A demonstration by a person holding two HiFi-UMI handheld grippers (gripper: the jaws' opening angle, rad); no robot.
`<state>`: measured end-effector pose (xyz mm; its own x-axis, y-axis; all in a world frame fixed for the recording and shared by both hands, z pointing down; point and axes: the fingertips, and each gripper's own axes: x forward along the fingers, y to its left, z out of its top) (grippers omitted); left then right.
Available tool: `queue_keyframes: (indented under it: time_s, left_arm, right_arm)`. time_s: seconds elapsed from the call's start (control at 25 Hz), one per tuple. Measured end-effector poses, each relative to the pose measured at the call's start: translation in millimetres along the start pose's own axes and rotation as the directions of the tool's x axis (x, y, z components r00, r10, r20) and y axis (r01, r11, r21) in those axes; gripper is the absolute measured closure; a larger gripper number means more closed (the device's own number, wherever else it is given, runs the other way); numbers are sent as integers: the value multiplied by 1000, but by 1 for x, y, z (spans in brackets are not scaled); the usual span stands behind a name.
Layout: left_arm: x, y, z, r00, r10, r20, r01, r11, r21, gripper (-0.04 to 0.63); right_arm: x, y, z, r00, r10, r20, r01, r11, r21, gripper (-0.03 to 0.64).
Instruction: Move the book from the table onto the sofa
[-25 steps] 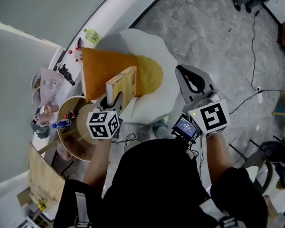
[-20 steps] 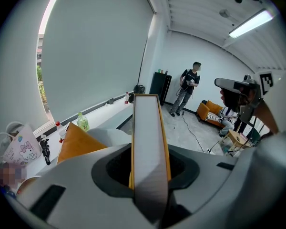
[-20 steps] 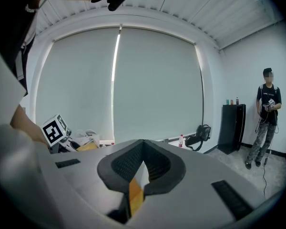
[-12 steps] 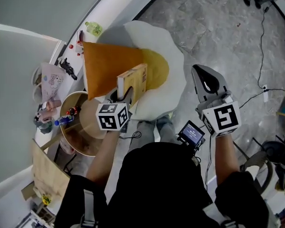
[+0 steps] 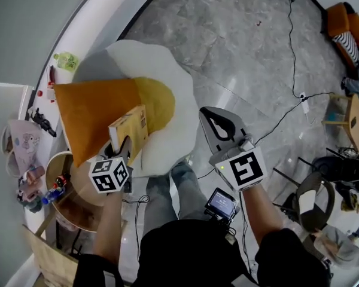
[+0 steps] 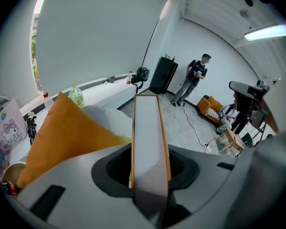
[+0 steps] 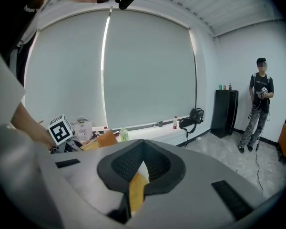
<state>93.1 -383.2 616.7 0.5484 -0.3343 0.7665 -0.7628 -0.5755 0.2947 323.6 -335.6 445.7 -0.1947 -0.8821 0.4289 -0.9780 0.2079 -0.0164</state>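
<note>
**Book held on end over the egg-shaped sofa**

We see the white sofa (image 5: 167, 70) spread over the floor ahead, with an orange cushion (image 5: 90, 112) on its left part that partly covers its yellow centre (image 5: 158, 100). At near left stands a round wooden table (image 5: 78, 211) with small toys and a bottle (image 5: 52, 195) on it. A black cable (image 5: 287, 109) trails across the grey floor at far right. A pale printed bag (image 5: 21, 142) stands on the sill at left; we cannot tell what is in it. Our left gripper (image 5: 124, 149) is clamped on the book (image 5: 130, 130), holding it upright over the sofa's near part, by the cushion. Our right gripper (image 5: 208, 115), right of the sofa, has its jaws together and empty.
</note>
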Motion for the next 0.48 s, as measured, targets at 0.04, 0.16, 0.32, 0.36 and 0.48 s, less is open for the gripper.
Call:
queue_keyframes:
  time_s: [0.04,0.16,0.32,0.36,0.48]
  left_arm:
    - [6,4,-5,1000,3,-5,-3,1000,-8,443]
    - [27,13,-19,1000,-1,-16,0,999,-40,443]
    - [54,26,-43,999,1,-54,-4,998,-60,443]
    - [62,28,-47,998,6,-58,-10,998,-59,443]
    - [93,22,-60,998,-4,-70,0,998,-62,443]
  right_arm:
    - [7,1,-4,1000,-1,19,1,1000,-11,606]
    - [23,6,-19,999,5,38,-4,1000,-29,607]
    - [39,18,-48,999,24,40,-24,1000,-1,606]
    - [42,19,-55,999,25,43,-26,999,26,606]
    - [46,10,-82,1000,5,27,-8,995,96,606]
